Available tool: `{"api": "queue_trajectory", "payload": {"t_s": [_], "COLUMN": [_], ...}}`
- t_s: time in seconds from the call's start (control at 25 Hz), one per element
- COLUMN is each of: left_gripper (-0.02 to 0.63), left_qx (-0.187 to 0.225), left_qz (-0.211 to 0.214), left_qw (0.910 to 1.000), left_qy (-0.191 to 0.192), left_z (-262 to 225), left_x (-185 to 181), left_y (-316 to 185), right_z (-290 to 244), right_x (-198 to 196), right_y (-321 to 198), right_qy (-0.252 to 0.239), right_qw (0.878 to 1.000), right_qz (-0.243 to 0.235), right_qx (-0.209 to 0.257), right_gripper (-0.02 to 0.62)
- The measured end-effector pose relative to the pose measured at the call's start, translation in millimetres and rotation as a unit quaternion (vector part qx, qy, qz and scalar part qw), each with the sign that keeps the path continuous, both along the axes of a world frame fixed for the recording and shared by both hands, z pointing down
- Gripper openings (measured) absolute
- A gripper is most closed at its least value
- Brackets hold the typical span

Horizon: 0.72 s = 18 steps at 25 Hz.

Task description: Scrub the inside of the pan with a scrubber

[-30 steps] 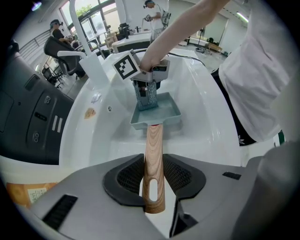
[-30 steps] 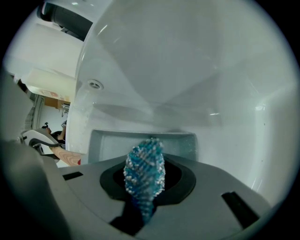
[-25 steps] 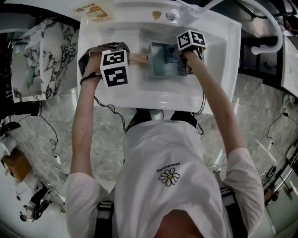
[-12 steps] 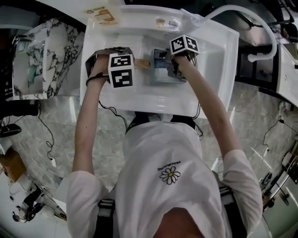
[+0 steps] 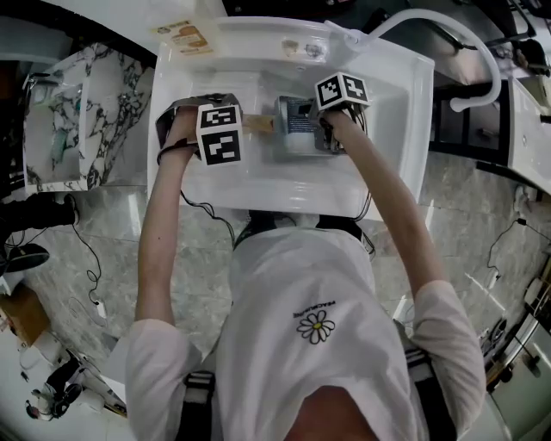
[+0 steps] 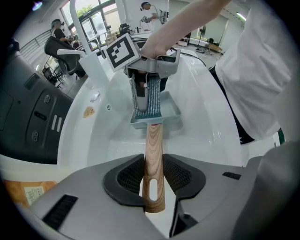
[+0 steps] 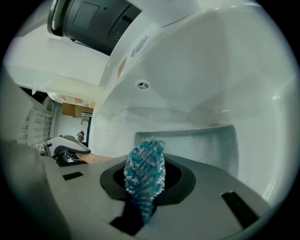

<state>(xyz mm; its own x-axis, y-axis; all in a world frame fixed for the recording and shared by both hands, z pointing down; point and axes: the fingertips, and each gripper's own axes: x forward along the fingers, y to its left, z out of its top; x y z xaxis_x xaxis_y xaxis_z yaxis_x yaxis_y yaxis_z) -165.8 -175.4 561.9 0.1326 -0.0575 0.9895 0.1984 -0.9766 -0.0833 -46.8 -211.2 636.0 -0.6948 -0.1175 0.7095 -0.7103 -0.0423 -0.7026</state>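
White sink [image 5: 293, 185] on a marbled floor [image 5: 112, 232], w/ a white hose [image 5: 448, 21] arching from its far edge out past the right edge; that's where we stand. The pan [image 5: 297, 129], square & grey-blue, sits in the basin approx. midway btwn the left & right edges. Its wooden handle [image 5: 258, 124] points at the left edge.

Our left gripper [image 5: 225, 129] is clamped on that handle. In the left gripper view both dark pads [image 6: 129, 176] press the wood, one each side, near the end w/ the hanging slot. From there the handle runs straight out to the pan.

Our right gripper [image 5: 331, 116] is clenched on the scrubber [image 7: 145, 171], a teal & white knitted pad standing up out of the jaws. In the left gripper view the scrubber hangs inside the pan, by the wall at the handle end. Whether it touches the pan floor we can't tell.

The right gripper view looks past the scrubber at the pan's rim & the sink wall, w/ a small round overflow hole [image 7: 143, 85].
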Motion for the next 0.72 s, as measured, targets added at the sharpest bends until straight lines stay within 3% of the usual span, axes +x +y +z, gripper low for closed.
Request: {"api": "queue_trajectory", "payload": {"t_s": [0.16, 0.4, 0.72], "left_gripper": [0.133, 0.133, 0.133], "left_qx": [0.002, 0.003, 0.010], "left_qz": [-0.001, 0.001, 0.002], "left_qw": [1.0000, 1.0000, 0.9999], "left_qy": [0.001, -0.004, -0.008], "left_z": [0, 0, 0], "left_x": [0, 0, 0], "left_y": [0, 0, -5], "right_z": [10, 44, 71], "right_x": [39, 99, 112], "right_y": [13, 44, 57], "right_qy": [0.044, 0.115, 0.136], "right_qw": [0.999, 0.993, 0.988], "right_qz": [-0.009, -0.006, -0.005], "right_qx": [0.002, -0.031, -0.074], "right_gripper": [0.063, 0.063, 0.063]}}
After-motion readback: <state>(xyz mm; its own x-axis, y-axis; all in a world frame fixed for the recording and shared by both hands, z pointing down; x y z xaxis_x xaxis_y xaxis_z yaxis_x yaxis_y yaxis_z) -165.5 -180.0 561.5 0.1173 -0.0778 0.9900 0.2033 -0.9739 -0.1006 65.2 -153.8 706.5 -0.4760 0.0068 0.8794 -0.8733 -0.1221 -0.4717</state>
